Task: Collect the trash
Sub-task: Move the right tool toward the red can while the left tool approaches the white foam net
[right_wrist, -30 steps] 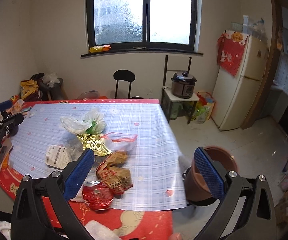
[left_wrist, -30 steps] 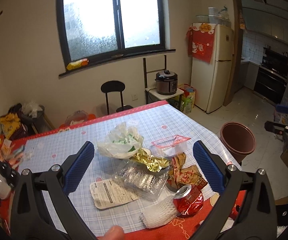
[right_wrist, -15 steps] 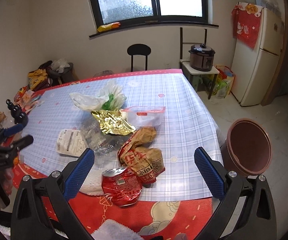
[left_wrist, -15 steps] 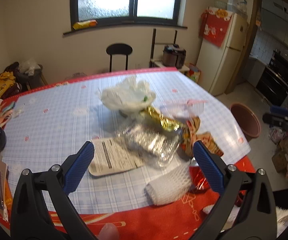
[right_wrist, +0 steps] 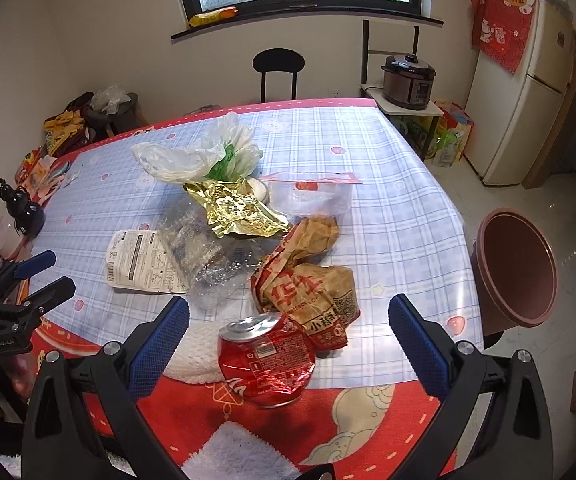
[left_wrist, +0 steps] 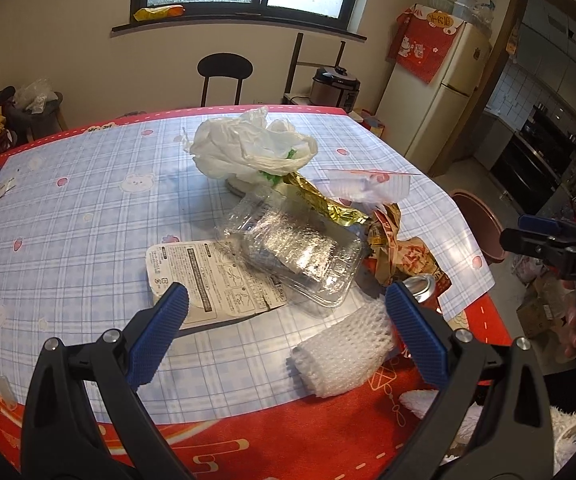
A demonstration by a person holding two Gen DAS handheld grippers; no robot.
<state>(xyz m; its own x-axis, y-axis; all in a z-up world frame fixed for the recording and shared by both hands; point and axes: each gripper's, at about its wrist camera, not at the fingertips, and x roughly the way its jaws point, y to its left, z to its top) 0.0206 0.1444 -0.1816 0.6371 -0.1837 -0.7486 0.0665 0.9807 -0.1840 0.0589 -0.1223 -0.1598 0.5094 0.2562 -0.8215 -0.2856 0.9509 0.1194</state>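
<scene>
While both tools hang above the near table edge, nothing is gripped: left gripper point(left_wrist: 283, 308) has its blue-padded fingers spread wide, and right gripper point(right_wrist: 288, 314) likewise gapes, empty.

Nearest, on the red border of the tablecloth: crushed red aluminium drink can point(right_wrist: 267, 359), lying on its side, framed between the right gripper's pads. Touching its left side, a white foam mesh fruit sleeve point(left_wrist: 342, 350), sitting inside the left gripper's span. Judgement: each tool is lined up on the closest piece, likely first picks.

Next out, on the blue plaid sheet of the table point(right_wrist: 400, 216): crumpled brown paper fast-food wrapper with red print point(right_wrist: 308, 280), just beyond the can. Left of it, a clear crinkled plastic tray point(left_wrist: 300, 248) overlapping a flat white printed package lid point(left_wrist: 207, 276).

Farther: crumpled gold foil wrapper point(right_wrist: 235, 212) resting on the tray's far end; clear zip bag with red seal point(right_wrist: 312, 192) to its right; white plastic shopping bag with green inside point(left_wrist: 247, 148) farthest.

Off the table's right edge, on the floor: round brown plastic waste bin point(right_wrist: 516, 268), mouth open. Judgement: placed within reach of the right arm so pieces can be dropped straight in. All trash remains on the table; the visible part of the bin's inside shows none.
</scene>
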